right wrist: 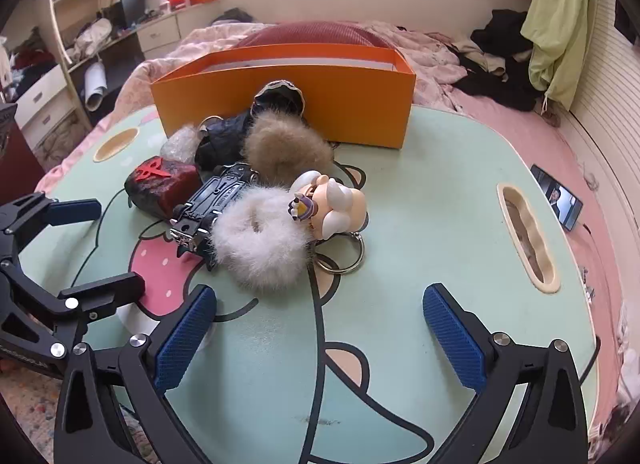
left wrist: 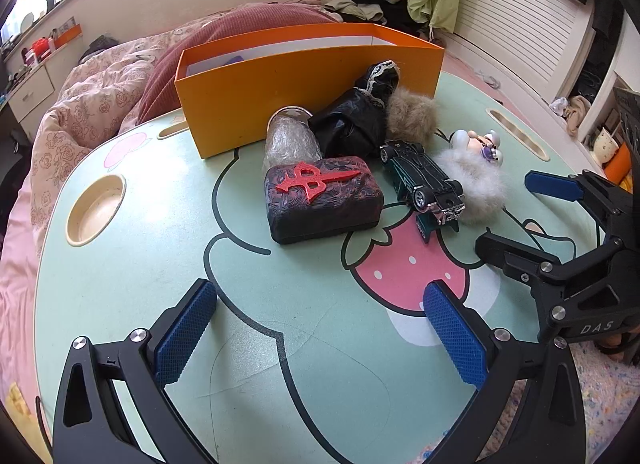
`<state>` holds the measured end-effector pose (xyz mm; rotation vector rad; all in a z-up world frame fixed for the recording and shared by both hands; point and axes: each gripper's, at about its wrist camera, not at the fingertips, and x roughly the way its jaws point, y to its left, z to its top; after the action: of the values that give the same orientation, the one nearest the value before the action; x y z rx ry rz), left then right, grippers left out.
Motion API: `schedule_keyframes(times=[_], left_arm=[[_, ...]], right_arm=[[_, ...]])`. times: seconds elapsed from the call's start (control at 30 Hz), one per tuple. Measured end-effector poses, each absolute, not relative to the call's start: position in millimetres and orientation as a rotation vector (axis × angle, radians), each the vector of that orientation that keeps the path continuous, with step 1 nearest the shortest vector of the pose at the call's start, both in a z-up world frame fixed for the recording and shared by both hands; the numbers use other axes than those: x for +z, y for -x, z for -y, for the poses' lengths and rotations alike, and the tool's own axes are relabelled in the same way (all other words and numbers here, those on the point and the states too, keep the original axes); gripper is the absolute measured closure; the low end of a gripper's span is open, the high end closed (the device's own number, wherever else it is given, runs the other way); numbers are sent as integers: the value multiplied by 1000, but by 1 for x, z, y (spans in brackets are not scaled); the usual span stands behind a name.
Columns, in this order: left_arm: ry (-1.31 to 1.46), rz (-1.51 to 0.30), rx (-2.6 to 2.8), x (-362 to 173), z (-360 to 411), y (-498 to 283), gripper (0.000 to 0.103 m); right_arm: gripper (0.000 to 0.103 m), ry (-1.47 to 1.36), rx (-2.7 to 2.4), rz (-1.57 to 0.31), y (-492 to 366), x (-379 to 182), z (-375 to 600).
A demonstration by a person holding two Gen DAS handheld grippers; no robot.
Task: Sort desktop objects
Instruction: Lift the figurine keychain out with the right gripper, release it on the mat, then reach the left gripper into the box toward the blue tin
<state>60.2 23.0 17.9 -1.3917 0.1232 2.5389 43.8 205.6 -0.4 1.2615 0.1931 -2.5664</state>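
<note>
Both the left gripper [left wrist: 320, 328] and right gripper [right wrist: 320, 332] hold their ribbed blue fingers [right wrist: 186, 338] wide, nothing between them, over the mint cartoon-printed table [right wrist: 440, 232]. Beyond lie two fur pompoms, one white [right wrist: 260, 242], one tan [right wrist: 286, 147], one upturned toy car [left wrist: 422, 181], one figurine keychain [right wrist: 336, 205], one dark embossed block [left wrist: 322, 197]. Farthest stands one orange box [left wrist: 304, 91].

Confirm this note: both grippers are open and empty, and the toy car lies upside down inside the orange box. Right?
Not quite. The toy car lies upside down on the table, in front of the orange box, as the left wrist view shows. Both grippers, left and right, are open and empty.
</note>
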Motion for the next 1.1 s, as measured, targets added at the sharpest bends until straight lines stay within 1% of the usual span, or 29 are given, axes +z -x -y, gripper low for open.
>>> schedule_keyframes(times=[1.1], left_arm=[[1392, -117, 2539, 17, -24, -60, 0]], right_arm=[[0, -1247, -2552, -200, -55, 7, -199]])
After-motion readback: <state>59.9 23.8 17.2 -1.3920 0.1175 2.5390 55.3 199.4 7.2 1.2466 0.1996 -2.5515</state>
